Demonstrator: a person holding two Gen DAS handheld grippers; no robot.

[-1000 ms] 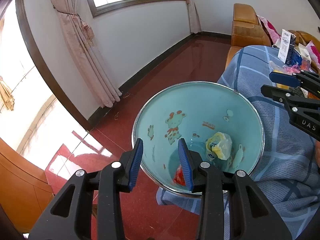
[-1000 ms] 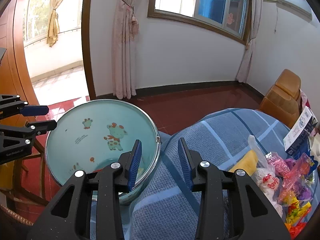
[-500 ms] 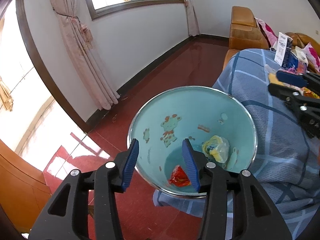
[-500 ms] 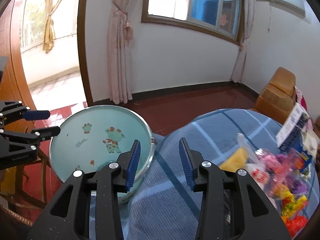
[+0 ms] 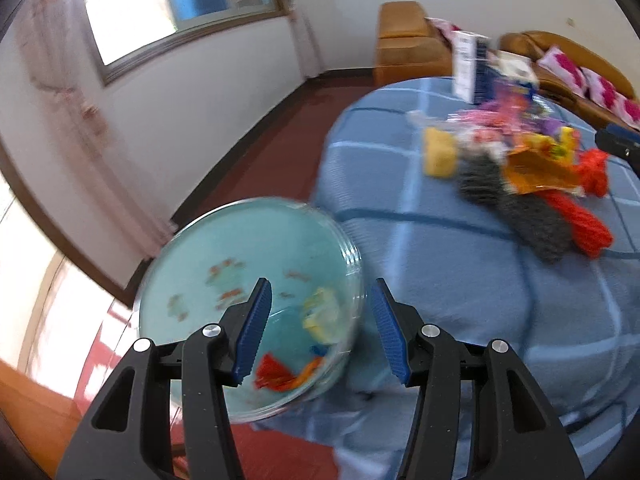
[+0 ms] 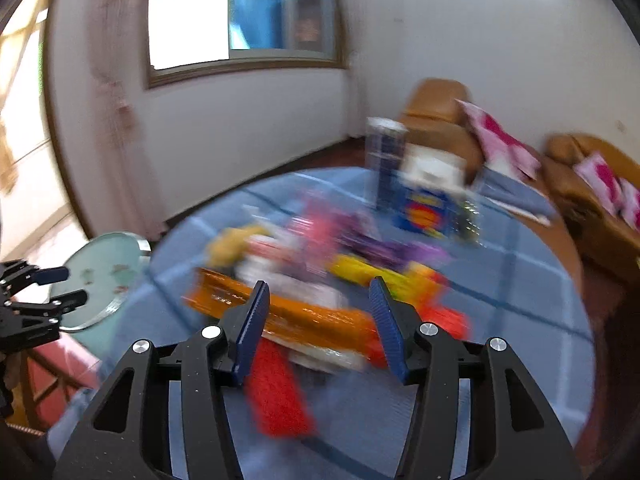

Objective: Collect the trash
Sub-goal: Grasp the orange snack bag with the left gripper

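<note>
Orange wrapper crosswise just ahead of right tongs, jaws just opening, empty; left tongs likewise empty, over bin.

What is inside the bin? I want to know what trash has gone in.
The bin holds a yellow-and-white wrapper and a red-orange one at the bottom. The left gripper's fingers cover part of the floor.

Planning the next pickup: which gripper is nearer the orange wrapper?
Right gripper: orange wrapper lies just beyond its open jaws. Left gripper hangs over the bin.
</note>
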